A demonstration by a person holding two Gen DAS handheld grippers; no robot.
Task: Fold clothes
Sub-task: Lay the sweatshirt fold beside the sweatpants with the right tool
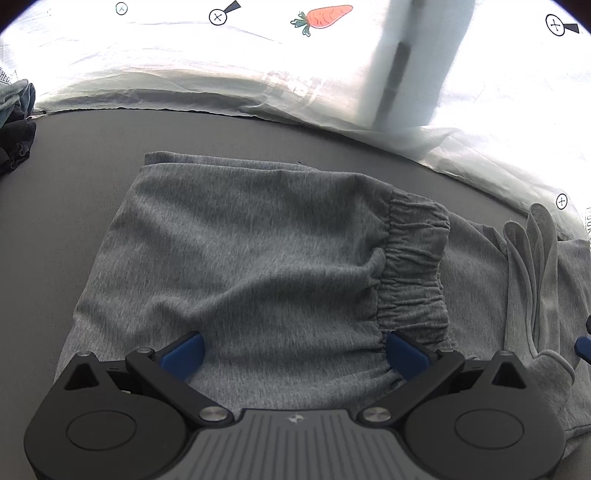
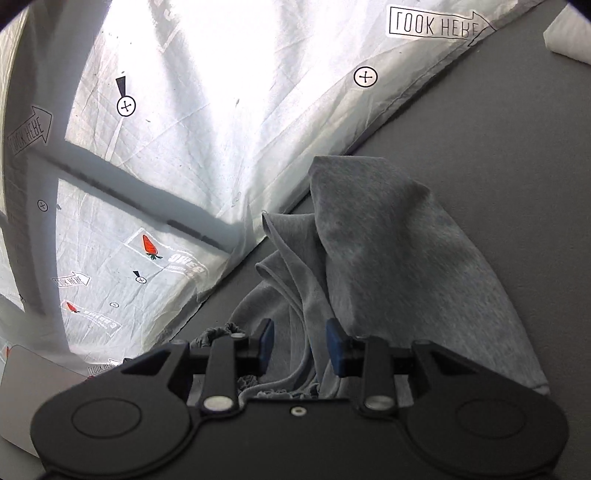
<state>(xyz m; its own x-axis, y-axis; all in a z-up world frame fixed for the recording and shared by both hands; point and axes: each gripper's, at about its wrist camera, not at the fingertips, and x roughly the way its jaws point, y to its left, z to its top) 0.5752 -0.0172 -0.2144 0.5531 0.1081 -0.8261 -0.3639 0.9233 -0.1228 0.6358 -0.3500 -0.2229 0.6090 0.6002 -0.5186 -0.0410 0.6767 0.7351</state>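
Note:
A grey knit garment with an elastic gathered waistband (image 1: 413, 266) lies folded on the dark grey table (image 1: 74, 177). My left gripper (image 1: 295, 354) is open, its blue pads wide apart just over the near edge of the folded grey garment (image 1: 240, 251). In the right wrist view the same grey garment (image 2: 388, 251) rises in a bunched fold in front of my right gripper (image 2: 299, 345). That gripper's blue pads stand partly apart with a fold of the fabric between them; I cannot tell whether they pinch it.
A white printed sheet (image 1: 258, 74) with carrots and "LOOK HERE" marks hangs behind the table. A dark pile of clothes (image 1: 14, 122) sits at the far left. A white folded item (image 2: 569, 33) lies at the table's far right corner.

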